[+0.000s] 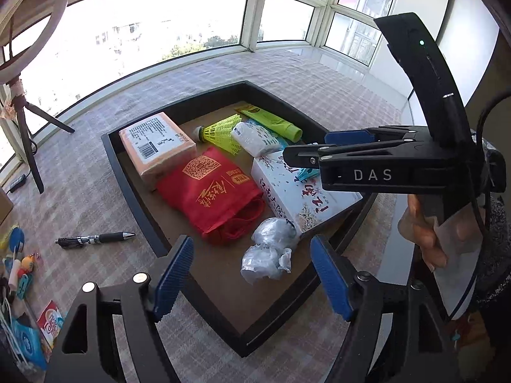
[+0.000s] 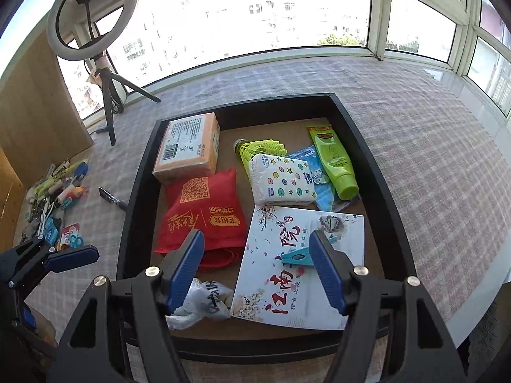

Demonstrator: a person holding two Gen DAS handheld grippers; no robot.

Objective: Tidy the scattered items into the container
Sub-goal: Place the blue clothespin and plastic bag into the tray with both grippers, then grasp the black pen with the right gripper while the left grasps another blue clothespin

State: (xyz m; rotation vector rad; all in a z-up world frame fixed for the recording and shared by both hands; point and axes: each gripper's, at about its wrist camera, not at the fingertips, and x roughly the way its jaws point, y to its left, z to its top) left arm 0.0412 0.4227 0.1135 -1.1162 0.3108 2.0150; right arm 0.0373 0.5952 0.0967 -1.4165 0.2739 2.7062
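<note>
A black tray (image 1: pixel 134 172) (image 2: pixel 140 178) on the checked cloth holds an orange pack (image 1: pixel 156 146) (image 2: pixel 188 150), a red bag (image 1: pixel 210 191) (image 2: pixel 204 210), a yellow shuttlecock (image 1: pixel 220 132) (image 2: pixel 258 150), a green tube (image 1: pixel 271 121) (image 2: pixel 335 162), a tissue pack (image 2: pixel 281 182), a white box (image 1: pixel 297 201) (image 2: pixel 300 274) and crumpled plastic (image 1: pixel 268 255) (image 2: pixel 198 303). A teal clip (image 2: pixel 295 257) lies on the box. My left gripper (image 1: pixel 252 274) is open over the tray's near side. My right gripper (image 2: pixel 257 271) is open and empty above the box and the clip; it also shows in the left wrist view (image 1: pixel 303 150).
A black pen (image 1: pixel 95 239) (image 2: pixel 111 198) lies on the cloth left of the tray. A pile of small items (image 1: pixel 22 287) (image 2: pixel 54 204) sits farther left. A ring light on a tripod (image 2: pixel 92 16) stands at the back left by the windows.
</note>
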